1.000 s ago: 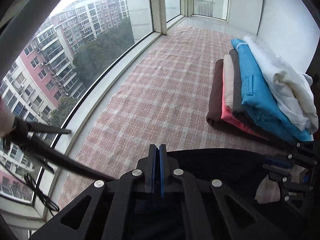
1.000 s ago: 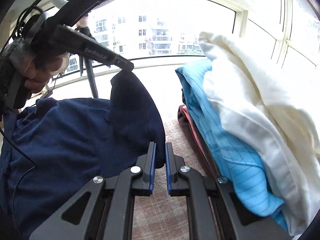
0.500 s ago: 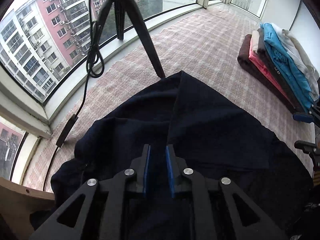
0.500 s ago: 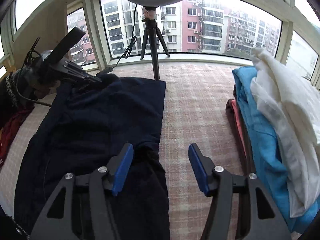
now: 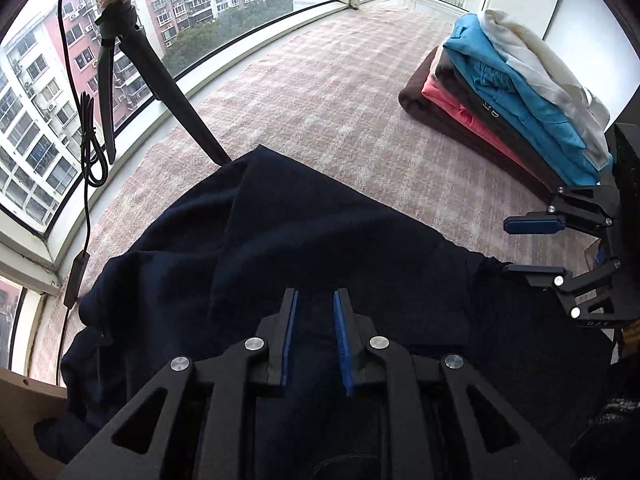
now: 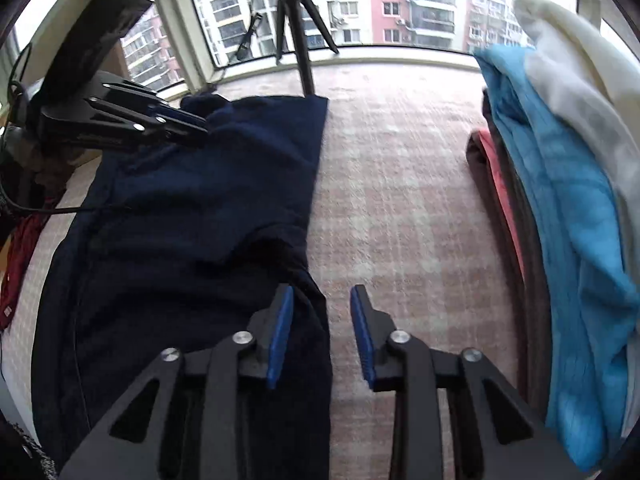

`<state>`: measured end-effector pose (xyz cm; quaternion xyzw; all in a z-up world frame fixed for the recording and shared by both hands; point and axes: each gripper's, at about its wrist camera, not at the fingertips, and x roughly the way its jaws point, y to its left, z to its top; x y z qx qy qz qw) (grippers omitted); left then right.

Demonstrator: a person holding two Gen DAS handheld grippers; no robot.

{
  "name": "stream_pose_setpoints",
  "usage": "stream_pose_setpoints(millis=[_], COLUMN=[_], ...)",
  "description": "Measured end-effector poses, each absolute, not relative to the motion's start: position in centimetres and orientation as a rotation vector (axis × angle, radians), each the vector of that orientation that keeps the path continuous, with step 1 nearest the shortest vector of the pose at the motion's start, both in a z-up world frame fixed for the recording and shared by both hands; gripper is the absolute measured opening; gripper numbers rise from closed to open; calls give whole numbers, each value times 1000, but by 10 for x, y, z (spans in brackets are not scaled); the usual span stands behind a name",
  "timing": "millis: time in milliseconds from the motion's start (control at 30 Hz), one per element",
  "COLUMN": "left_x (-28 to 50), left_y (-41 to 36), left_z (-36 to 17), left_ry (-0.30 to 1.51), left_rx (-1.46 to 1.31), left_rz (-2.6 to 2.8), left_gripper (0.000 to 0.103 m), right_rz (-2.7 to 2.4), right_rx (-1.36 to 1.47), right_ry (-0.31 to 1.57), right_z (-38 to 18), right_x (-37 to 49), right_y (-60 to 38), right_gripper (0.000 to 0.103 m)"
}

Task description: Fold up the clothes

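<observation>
Right wrist view: your working surface is the plaid-covered platform [image 6: 400, 184] along the window; keep to it. On it the dark navy garment [image 6: 192, 208] lies spread flat, directly ahead of and beneath both sets of jaws, with its straight right edge running away from the right gripper [image 6: 322, 320]. This placement suggests one fold has been laid and the cloth is set down for the next.

To the right of your right jaws, well apart from the navy garment, sits the stack of folded clothes [image 6: 560, 200], kept clear so the working area stays free. A tripod [image 6: 296, 20] stands beyond the garment's far edge.

Jaws, right: partly open, having just narrowed after releasing. The left pad sits over the garment's edge, the right pad over bare platform; nothing is pinched.

Jaws, left: the left gripper [image 5: 314, 320] is slightly parted, having just been opening. Navy cloth lies below the gap, but the pads do not press on it.
</observation>
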<state>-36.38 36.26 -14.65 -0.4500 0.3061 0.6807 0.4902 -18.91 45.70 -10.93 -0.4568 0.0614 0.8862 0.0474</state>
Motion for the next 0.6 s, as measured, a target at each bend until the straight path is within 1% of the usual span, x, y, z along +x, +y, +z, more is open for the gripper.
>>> stream_pose_setpoints(millis=[100, 133, 167, 200, 300, 333, 367, 400, 433, 467, 533, 600], left_x=[-377, -383, -389, -395, -408, -411, -411, -411, -411, -412, -414, -413], left_y=[366, 368, 370, 373, 389, 396, 406, 415, 425, 432, 432, 419], left_z=[-150, -152, -155, -157, -167, -170, -175, -180, -188, -195, -189, -174], left_ry=[718, 705, 691, 678, 622, 606, 617, 637, 693, 734, 716, 670], left_rx=[-1117, -1129, -1140, -1147, -1163, -1162, -1145, -1128, -1119, -1130, -1106, -1103], left_rz=[1700, 1717, 1733, 1745, 1738, 1722, 1707, 1695, 1699, 1700, 1712, 1752], left_gripper=[18, 18, 18, 18, 18, 18, 18, 19, 21, 21, 21, 17], right_rz=[2674, 2680, 2691, 2677, 2610, 2608, 2606, 2603, 2599, 2597, 2600, 2606], right_rx=[-1440, -1456, -1450, -1434, -1377, -1373, -1382, -1394, -1405, -1412, -1425, -1402], right_ry=[87, 80, 101, 184, 454, 451, 382, 306, 251, 236, 288, 312], right_z=[-124, -129, -132, -133, -138, -138, -137, -137, -136, -134, -130, -117], right_x=[-215, -222, -224, -223, -216, -216, -218, -221, -223, -223, -218, -201], right_y=[447, 446, 448, 457, 486, 487, 481, 475, 471, 470, 476, 480], right_gripper=[39, 39, 31, 7, 8, 8, 9, 13, 15, 15, 16, 17])
